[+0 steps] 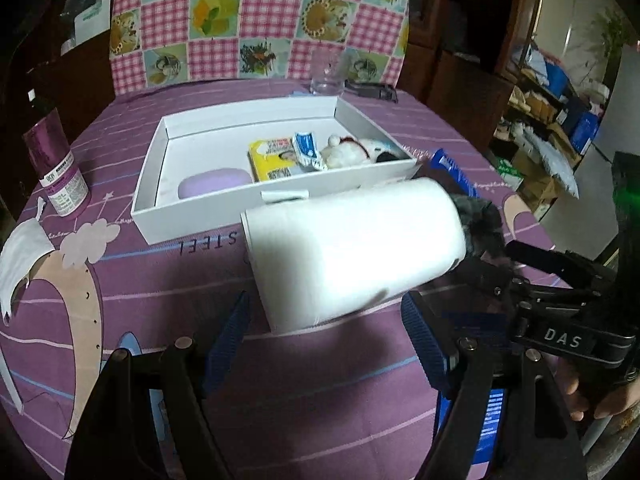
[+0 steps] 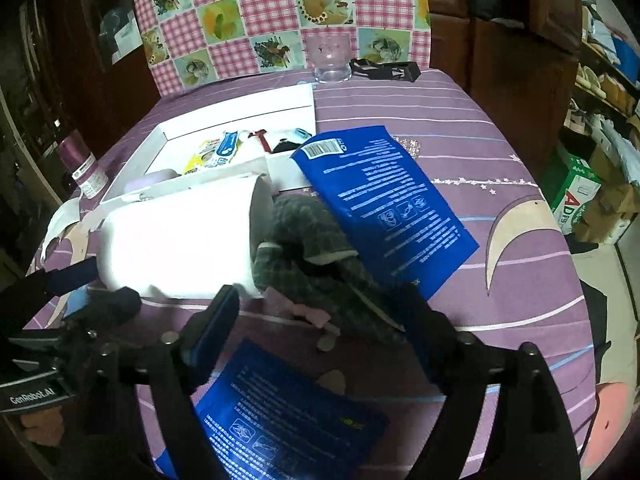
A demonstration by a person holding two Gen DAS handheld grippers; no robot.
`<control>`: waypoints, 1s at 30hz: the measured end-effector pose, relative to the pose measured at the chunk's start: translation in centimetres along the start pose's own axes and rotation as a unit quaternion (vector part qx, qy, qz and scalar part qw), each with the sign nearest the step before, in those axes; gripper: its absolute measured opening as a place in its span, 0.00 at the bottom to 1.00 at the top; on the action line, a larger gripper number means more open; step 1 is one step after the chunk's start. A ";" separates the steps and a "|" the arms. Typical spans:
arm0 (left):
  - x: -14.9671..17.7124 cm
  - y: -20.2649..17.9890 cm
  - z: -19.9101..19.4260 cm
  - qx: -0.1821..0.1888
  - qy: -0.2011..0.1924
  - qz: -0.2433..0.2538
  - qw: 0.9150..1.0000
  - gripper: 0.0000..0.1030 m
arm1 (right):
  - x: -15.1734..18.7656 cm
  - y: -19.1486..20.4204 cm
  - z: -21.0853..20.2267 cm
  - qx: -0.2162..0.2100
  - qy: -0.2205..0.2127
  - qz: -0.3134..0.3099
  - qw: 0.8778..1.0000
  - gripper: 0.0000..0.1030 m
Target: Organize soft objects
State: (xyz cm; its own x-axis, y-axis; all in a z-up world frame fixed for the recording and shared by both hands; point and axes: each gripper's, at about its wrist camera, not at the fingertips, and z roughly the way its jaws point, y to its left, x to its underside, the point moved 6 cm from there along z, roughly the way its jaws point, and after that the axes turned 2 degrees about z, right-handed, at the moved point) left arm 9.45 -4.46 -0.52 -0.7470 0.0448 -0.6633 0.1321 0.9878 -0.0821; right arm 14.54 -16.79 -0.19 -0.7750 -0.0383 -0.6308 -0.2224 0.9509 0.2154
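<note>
Left wrist view shows the white box [image 1: 256, 184] on the purple tablecloth [image 1: 160, 304], already partly filled: a lilac pad [image 1: 214, 185] at its near left, a yellow packet [image 1: 272, 158], a small blue-and-white sachet [image 1: 308, 150] and a white plush toy [image 1: 352, 152] towards its far right. Still outside it are the white paper roll [image 1: 352, 256], lying on its side just near of the box, the grey plaid cloth toy [image 2: 320, 256] touching the roll's right end, and two blue pouches [image 2: 384, 200], one to the right of the box and one nearest the camera. By my reading the sorting is roughly half done. The left gripper [image 1: 332, 340] stands spread wide and empty, just near of the roll; the right gripper [image 2: 320, 320] is likewise open, its fingers either side of the cloth toy's near end, not yet pinching it.
</note>
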 end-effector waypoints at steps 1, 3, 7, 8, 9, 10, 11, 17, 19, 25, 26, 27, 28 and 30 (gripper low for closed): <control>0.1 0.0 0.1 -0.002 0.003 0.001 1.000 0.75 | 0.1 -0.1 0.2 0.001 0.004 0.000 1.000 0.86; 0.3 0.0 0.4 -0.005 0.010 0.002 1.000 0.75 | 0.2 -0.2 0.5 0.008 0.013 0.002 1.000 0.90; 0.4 0.0 0.6 -0.006 0.017 0.005 1.000 0.75 | 0.3 0.0 0.7 0.014 0.012 -0.001 1.000 0.91; 0.4 0.0 0.6 -0.006 0.017 0.006 1.000 0.75 | 0.3 0.0 0.7 0.014 0.012 0.001 1.000 0.91; 0.4 0.0 0.6 -0.006 0.018 0.006 1.000 0.75 | 0.3 0.0 0.6 0.014 0.012 0.002 1.000 0.91; 0.4 0.0 0.6 -0.006 0.018 0.006 1.000 0.75 | 0.4 -0.1 0.6 0.012 0.013 0.004 1.000 0.91; 0.4 0.0 0.6 -0.006 0.018 0.005 1.000 0.75 | 0.4 0.0 0.6 0.012 0.014 0.003 1.000 0.91; 0.5 0.0 0.8 -0.008 0.021 0.006 1.000 0.75 | 0.3 0.0 0.3 -0.005 0.019 0.023 1.000 0.90; 0.5 0.0 0.7 -0.008 0.020 0.005 1.000 0.75 | 0.2 0.2 -0.5 -0.051 0.003 0.049 0.997 0.89; 0.2 -0.1 0.3 0.004 0.007 0.001 1.000 0.75 | -0.3 0.6 -1.8 -0.030 -0.036 0.030 0.998 0.88; 0.2 -0.2 0.2 0.006 0.005 0.002 1.000 0.75 | -0.4 0.6 -1.9 -0.032 -0.038 0.030 0.998 0.87; 0.1 -0.2 0.1 0.009 0.003 0.002 1.000 0.75 | -0.5 0.7 -2.1 -0.037 -0.040 0.030 0.998 0.86; 0.1 -0.3 0.0 0.012 0.000 0.002 1.000 0.75 | -0.6 0.7 -2.3 -0.044 -0.045 0.032 0.998 0.85; 0.0 -0.4 -0.2 0.017 -0.004 0.002 1.000 0.75 | -0.8 0.6 -2.7 -0.052 -0.052 0.035 0.997 0.84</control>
State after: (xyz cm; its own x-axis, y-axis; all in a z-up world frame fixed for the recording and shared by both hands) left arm 9.27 -4.83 -0.35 -0.7407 0.0475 -0.6701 0.1569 0.9821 -0.1038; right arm 13.42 -17.04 2.50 -0.7258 0.0636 -0.6850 -0.2345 0.9132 0.3334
